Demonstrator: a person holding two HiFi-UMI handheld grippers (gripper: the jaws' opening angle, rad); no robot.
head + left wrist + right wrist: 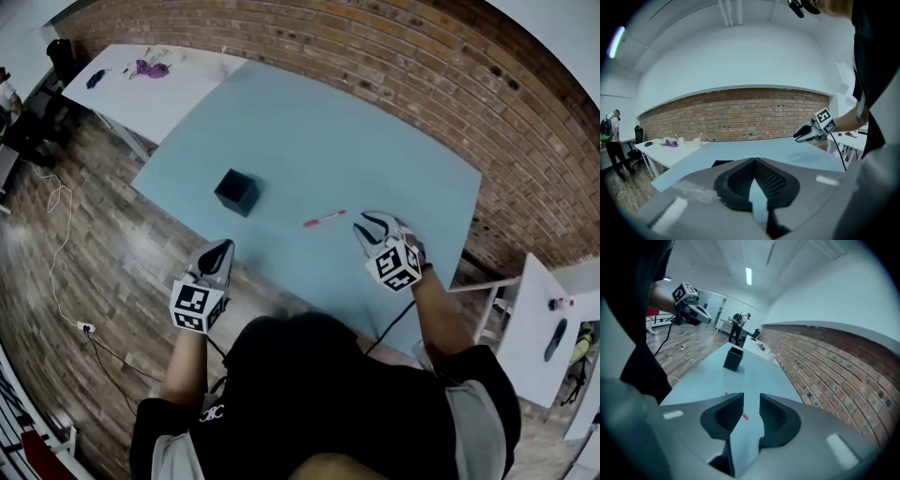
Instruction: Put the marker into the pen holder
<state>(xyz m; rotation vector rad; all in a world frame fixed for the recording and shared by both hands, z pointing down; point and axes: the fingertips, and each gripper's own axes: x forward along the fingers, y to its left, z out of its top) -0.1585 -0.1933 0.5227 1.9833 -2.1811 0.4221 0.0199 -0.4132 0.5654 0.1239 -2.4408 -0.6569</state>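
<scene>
Right gripper (751, 401) jaws stand apart, holding nothing; the red marker (324, 218) lies just ahead on the worktop (356, 141). Left gripper (753, 161) jaws are closed, empty.

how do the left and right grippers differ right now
The left gripper has its jaws together at the tips; the right gripper has its jaws apart with a clear gap. The left gripper hangs just off the near edge of the table, while the right gripper is over the table, close to the red marker. Both are empty.
</scene>
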